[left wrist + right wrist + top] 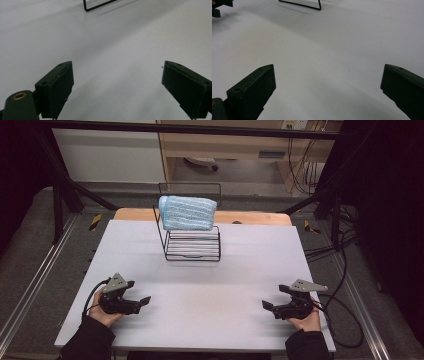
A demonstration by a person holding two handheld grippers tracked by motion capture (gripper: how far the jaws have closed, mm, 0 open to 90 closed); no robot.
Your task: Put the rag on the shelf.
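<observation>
Blue towel (187, 213) draped over wire rack (192, 244), table's far edge | soft, light (I'd pinch a hanging edge) | left gripper (142, 301), right gripper (270, 305) both wide, empty, near edge.

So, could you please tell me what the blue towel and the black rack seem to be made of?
Blue towel: probably soft microfiber or terry cloth, matte, with ribbed rows across it. Black rack: likely thin metal wire with a dark coating, judging by its slim rigid bars.

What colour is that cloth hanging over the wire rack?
Light blue with fine pale stripes; the cloth drapes over the black wire rack, best seen in the high view.
</observation>
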